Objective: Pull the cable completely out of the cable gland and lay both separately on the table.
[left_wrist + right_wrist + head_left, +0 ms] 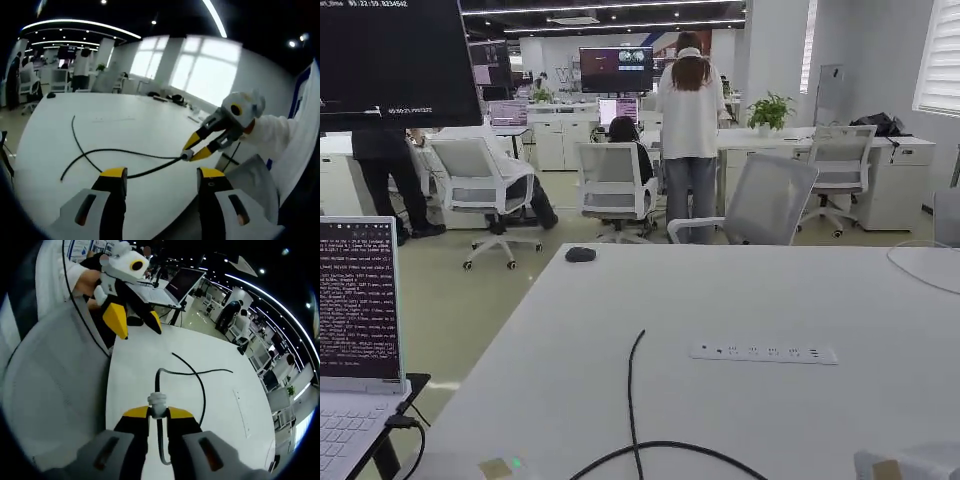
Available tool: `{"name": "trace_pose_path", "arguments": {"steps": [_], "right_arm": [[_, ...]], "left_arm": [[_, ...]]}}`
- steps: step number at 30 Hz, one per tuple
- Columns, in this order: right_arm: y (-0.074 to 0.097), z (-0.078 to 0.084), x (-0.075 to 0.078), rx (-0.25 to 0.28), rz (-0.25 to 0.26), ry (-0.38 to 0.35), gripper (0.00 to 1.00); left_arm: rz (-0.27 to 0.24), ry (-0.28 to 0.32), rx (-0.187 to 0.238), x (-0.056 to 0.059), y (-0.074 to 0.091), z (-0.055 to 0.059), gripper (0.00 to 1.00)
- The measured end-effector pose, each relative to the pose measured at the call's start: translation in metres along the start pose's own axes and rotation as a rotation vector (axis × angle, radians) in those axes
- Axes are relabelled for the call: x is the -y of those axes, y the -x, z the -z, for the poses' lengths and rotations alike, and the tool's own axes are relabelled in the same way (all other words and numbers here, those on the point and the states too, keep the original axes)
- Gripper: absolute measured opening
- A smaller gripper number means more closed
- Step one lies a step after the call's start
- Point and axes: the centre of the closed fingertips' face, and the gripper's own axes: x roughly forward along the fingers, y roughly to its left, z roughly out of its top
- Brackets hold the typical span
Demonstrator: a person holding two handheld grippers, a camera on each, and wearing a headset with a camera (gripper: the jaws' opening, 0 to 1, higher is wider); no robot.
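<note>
My right gripper (158,413) is shut on the pale cable gland (157,402), held just above the white table (135,365). The black cable (200,380) leaves the gland's front, bends and curls across the table; a stretch of it also runs back between the jaws. In the left gripper view, the right gripper (200,145) comes in from the right with the gland (186,156) at its tips and the cable (100,152) trailing left. My left gripper (162,175) is open, with nothing between its jaws, a short way from the gland. The cable (632,400) lies loose on the table.
A white power strip (763,353) lies right of the cable, and a black mouse (580,254) sits near the far edge. A laptop (355,300) stands at the left. Office chairs and people fill the room beyond the table (740,300).
</note>
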Motion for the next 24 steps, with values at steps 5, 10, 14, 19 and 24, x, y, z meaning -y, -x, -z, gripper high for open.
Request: {"name": "trace_pose_path", "arguments": {"steps": [5, 10, 14, 19, 24], "right_arm": [[0.012, -0.024, -0.003, 0.025, -0.003, 0.039, 0.11], [0.022, -0.044, -0.007, 0.041, 0.003, 0.074, 0.11], [0.028, -0.056, -0.011, 0.042, 0.011, 0.099, 0.11], [0.033, -0.067, -0.013, 0.052, 0.010, 0.109, 0.11], [0.038, -0.075, -0.011, 0.042, 0.014, 0.125, 0.12]], "left_arm": [[0.109, -0.080, -0.020, 0.022, -0.006, -0.013, 0.55], [0.181, -0.091, -0.029, 0.034, -0.014, -0.022, 0.46], [0.234, -0.100, -0.032, 0.044, -0.017, -0.027, 0.39], [0.301, -0.107, -0.067, 0.056, -0.017, -0.022, 0.33], [0.329, -0.104, -0.064, 0.062, -0.015, -0.023, 0.25]]}}
